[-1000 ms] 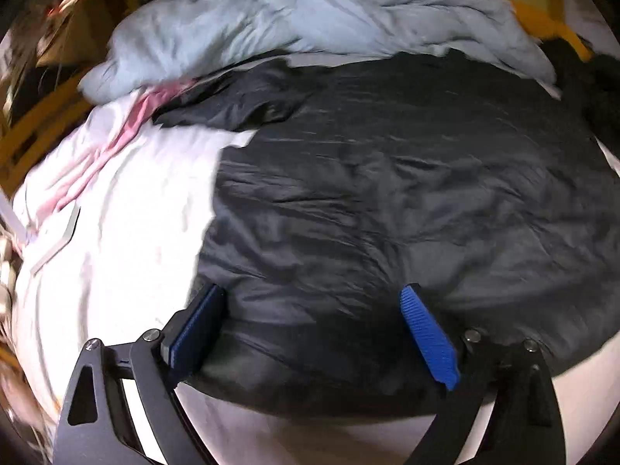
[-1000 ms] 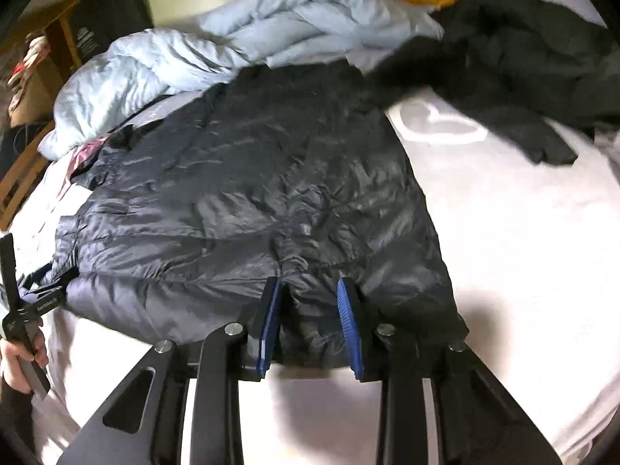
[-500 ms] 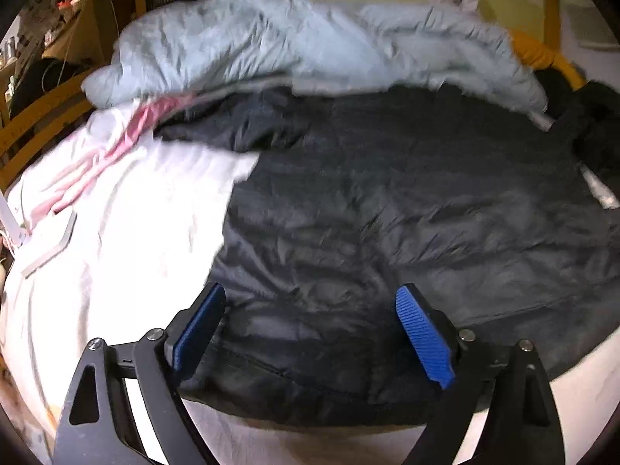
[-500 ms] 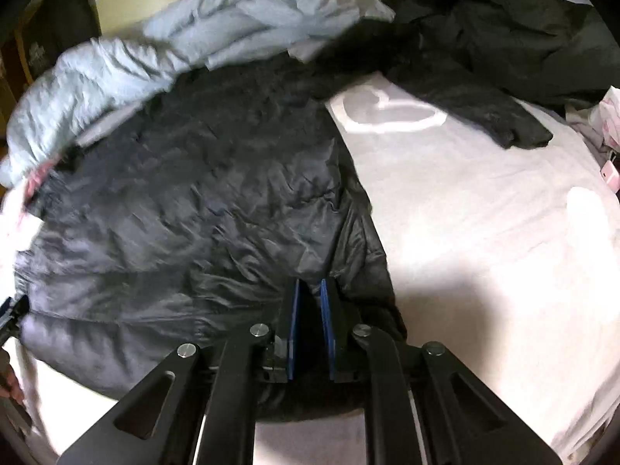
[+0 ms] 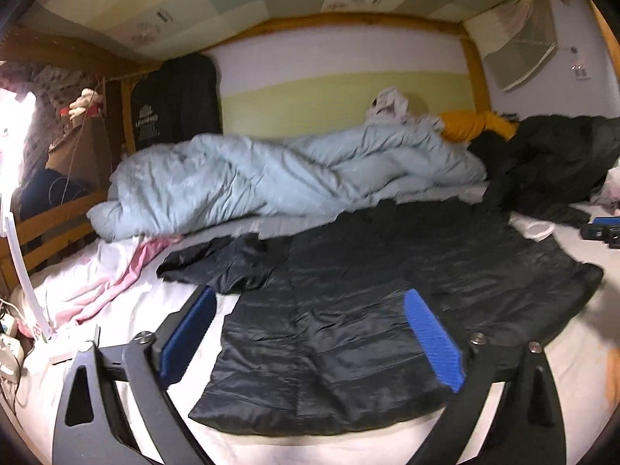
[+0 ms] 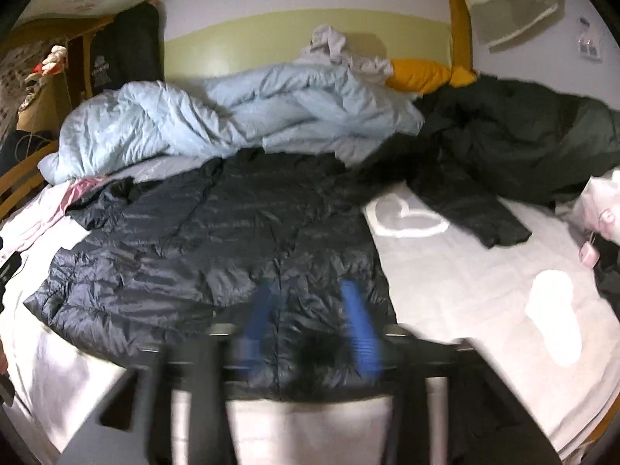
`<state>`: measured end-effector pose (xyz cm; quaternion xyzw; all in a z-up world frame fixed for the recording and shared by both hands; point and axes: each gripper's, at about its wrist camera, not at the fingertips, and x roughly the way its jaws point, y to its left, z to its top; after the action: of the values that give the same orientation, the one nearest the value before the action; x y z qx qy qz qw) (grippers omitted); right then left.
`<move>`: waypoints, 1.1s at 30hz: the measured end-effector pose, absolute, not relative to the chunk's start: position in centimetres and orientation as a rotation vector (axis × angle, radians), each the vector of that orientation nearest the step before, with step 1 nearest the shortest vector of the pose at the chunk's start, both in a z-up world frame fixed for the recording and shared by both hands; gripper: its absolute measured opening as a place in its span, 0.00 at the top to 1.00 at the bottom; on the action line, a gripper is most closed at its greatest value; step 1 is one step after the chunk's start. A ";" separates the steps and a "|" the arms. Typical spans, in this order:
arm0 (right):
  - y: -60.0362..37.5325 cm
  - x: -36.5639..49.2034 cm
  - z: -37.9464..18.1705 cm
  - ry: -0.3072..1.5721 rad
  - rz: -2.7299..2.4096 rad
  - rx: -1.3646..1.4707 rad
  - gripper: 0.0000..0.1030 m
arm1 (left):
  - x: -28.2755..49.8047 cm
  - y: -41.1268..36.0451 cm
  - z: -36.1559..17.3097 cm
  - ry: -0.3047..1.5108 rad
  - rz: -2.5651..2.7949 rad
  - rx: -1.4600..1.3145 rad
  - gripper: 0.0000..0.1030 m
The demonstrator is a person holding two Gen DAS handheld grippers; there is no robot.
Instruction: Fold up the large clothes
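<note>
Right wrist: right gripper (image 6: 310,317) opening, empty, over the black jacket (image 6: 217,240) hem

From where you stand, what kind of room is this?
Most likely a bedroom: a wooden bed frame surrounds a white sheet, with a crumpled light blue duvet behind the black jacket.

Black puffer jacket (image 5: 348,310): glossy, quilted synthetic cloth, crinkled sheen. Light blue duvet (image 5: 252,178): matt, soft, rumpled cloth. Bed sheet (image 6: 465,271): pale matt cloth. Bed frame (image 5: 50,221): varnished orange wood. Left gripper (image 5: 310,333) fingers (image 5: 434,337): ribbed blue rubbery pads on matt black plastic, small metal screws.
</note>
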<state>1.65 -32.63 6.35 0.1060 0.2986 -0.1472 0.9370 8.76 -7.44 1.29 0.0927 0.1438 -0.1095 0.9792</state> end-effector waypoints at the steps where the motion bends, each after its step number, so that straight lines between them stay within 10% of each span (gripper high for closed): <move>1: -32.3 1.4 6.7 0.584 -0.294 0.210 0.33 | 8.3 -7.5 1.3 0.289 -0.231 0.185 0.02; 8: -29.2 1.6 6.9 0.594 -0.162 0.114 0.13 | 8.9 -9.8 -1.1 0.489 -0.423 0.293 0.00; 26: -23.0 5.7 -0.9 0.918 -0.172 -0.356 0.13 | 13.2 -10.7 -8.7 0.743 -0.222 0.514 0.00; 28: -23.2 5.9 -1.2 0.927 -0.186 -0.365 0.18 | 13.8 -10.0 -8.9 0.753 -0.182 0.515 0.15; 30: -23.7 5.9 -1.3 0.946 -0.197 -0.342 0.57 | 14.4 -9.1 -9.1 0.792 -0.170 0.511 0.71; 33: -24.6 5.5 -1.0 0.957 -0.191 -0.289 0.77 | 13.6 -8.6 -8.8 0.817 -0.183 0.526 0.83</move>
<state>5.51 -24.64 -0.99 -0.1385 0.4580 -0.0912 0.8733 13.61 -8.64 -8.78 0.2526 0.3920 -0.0879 0.8802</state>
